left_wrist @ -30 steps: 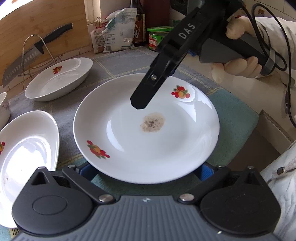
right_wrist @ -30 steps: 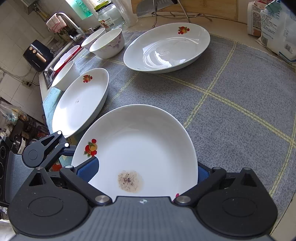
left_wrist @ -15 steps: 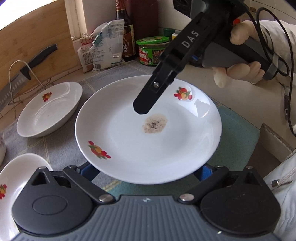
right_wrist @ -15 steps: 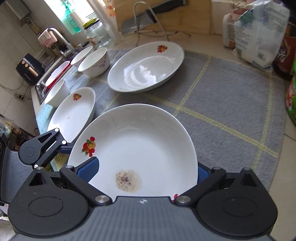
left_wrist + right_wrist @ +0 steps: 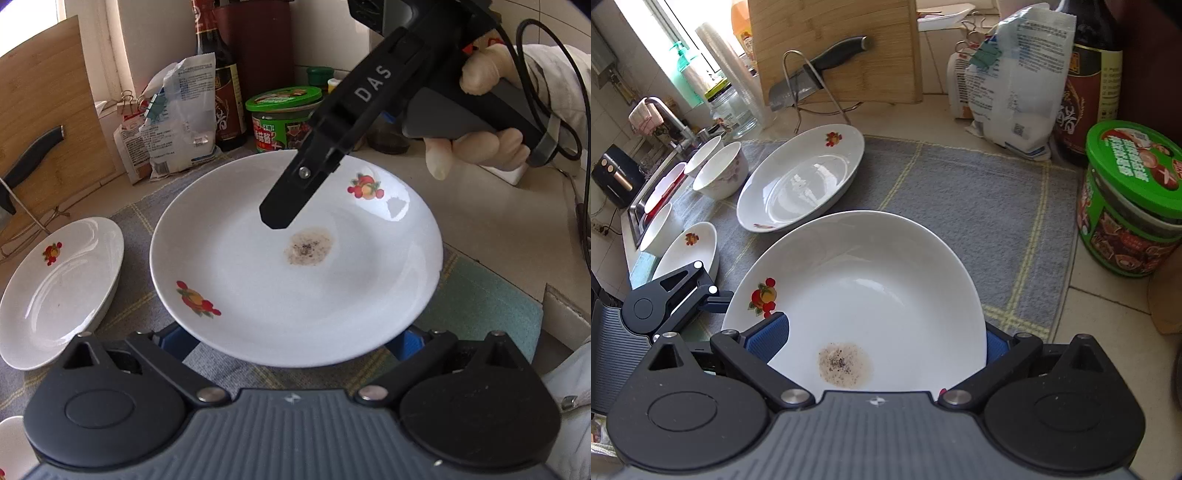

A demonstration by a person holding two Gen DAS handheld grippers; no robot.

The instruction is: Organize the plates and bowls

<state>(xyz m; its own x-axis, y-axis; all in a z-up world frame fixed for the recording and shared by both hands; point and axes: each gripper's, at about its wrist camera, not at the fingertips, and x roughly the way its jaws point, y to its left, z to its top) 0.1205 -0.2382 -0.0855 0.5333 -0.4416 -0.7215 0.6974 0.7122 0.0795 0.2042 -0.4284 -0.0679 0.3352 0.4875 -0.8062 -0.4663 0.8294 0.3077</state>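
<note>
Left wrist view: we hold a stained plate [image 5: 295, 258] in the left claw [image 5: 291, 341], above the bench [image 5: 491, 221]; the right claw [image 5: 280, 210] hovers over it

Right wrist view: that claw's grip is unclear; a deep plate [image 5: 798, 184] and bowl [image 5: 718, 173] lie unstacked, so most sorting remains

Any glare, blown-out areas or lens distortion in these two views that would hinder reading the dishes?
Left wrist view: a bright window reflection sits on the held plate rim near its far fruit motif, yet the brown stain reads clearly; fisheye bends the edges. Right wrist view: the window at upper left is overexposed, and glare streaks the deep dish on the grey mat.
</note>
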